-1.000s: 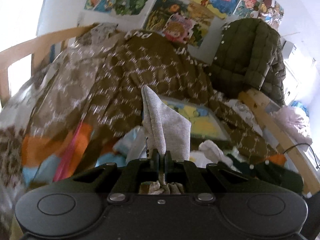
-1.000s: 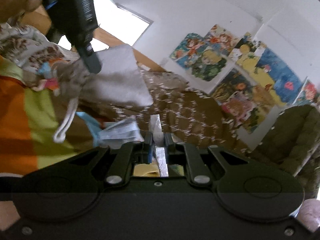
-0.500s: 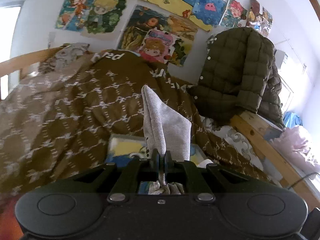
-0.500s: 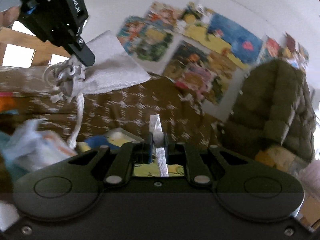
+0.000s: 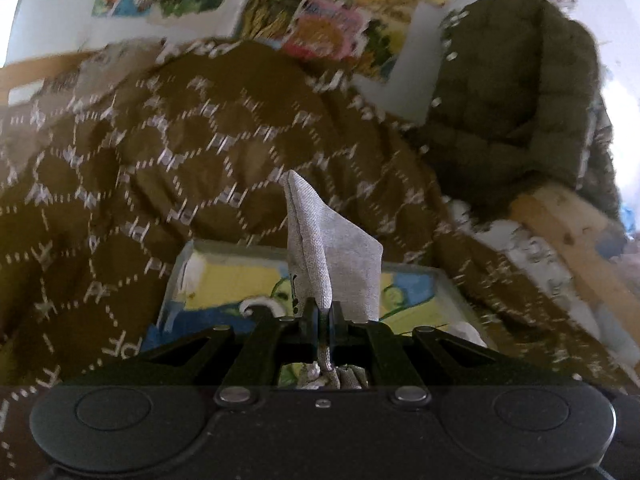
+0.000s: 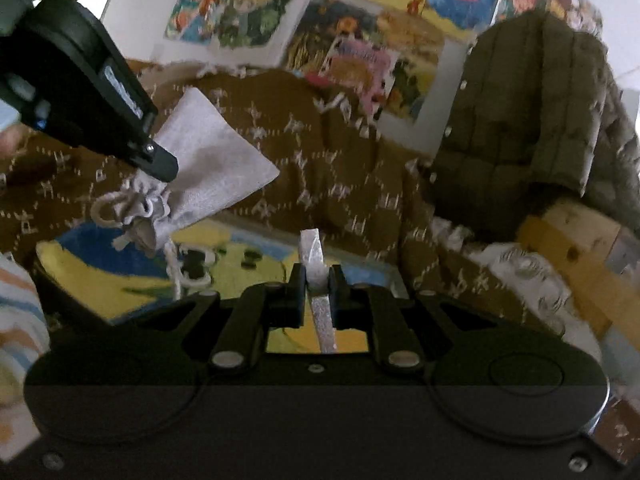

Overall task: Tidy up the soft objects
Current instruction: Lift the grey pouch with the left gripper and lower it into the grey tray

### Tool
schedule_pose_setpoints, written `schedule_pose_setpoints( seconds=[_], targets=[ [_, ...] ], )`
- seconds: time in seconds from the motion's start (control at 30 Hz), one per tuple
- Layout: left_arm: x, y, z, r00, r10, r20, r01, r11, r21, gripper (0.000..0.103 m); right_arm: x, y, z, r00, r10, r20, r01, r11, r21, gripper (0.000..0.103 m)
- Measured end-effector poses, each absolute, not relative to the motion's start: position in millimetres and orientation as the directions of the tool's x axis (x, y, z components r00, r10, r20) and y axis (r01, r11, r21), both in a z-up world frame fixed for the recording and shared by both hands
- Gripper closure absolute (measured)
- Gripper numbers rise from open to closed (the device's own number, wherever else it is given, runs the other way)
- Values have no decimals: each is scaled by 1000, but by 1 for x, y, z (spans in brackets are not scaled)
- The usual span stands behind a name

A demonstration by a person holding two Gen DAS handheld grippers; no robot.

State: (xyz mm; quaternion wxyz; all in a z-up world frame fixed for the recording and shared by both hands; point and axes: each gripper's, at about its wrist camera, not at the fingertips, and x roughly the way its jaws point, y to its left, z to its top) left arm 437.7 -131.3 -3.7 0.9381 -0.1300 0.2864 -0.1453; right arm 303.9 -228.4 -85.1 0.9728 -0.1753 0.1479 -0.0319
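Here, left gripper pressed together on the gathered neck of a grey drawstring pouch, held in the air with its long axis running forward and upward from the jaws, closed bottom corner farthest out. Seen from the right wrist, same pouch up and to the left of the right gripper, well apart from it, cord loops dangling below. Right gripper pinching a thin pale strip, edge-on, nature unclear. Below both, near the pouch, a yellow-and-blue printed cloth on the brown patterned blanket, judged the likely set-down spot; left hand nearer. Pouch contents hidden; cloth edges cut off by the gripper bodies; background smeared by motion blur.
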Motion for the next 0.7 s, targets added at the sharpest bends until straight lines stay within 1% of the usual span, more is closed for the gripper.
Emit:
schedule_pose_setpoints(
  seconds=[0.1,0.2,0.3,0.4,0.5,0.53,0.63,0.7],
  targets=[
    [448,-127,-20,774,-332,-540,147,922,-357,99,312,-227,-100,937,-108,-333,-16,937,-350,97],
    [450,-124,-30,755,-316,-574,111,925,-363,99,310,-218,-106,935,-101,-340,-31,932,-362,97],
    [450,-121,-35,737,-312,-599,85,923,-376,99,320,-214,-107,926,-89,-368,-54,931,-360,96],
    [451,-120,-40,714,-295,-635,59,929,-365,98,324,-209,-95,918,-88,-387,-71,923,-378,96],
    [451,-119,-43,695,-285,-660,41,932,-360,95,337,-217,-84,913,-86,-399,-76,925,-373,95],
    [451,-118,-43,692,-282,-665,36,933,-359,94,339,-218,-83,913,-86,-398,-77,924,-374,94],
    [447,-118,-41,693,-261,-672,25,940,-339,83,336,-217,-81,909,-78,-409,-82,929,-361,89],
    [443,-117,-37,695,-253,-673,25,944,-329,82,340,-221,-79,904,-70,-421,-90,933,-349,80]
  ],
)
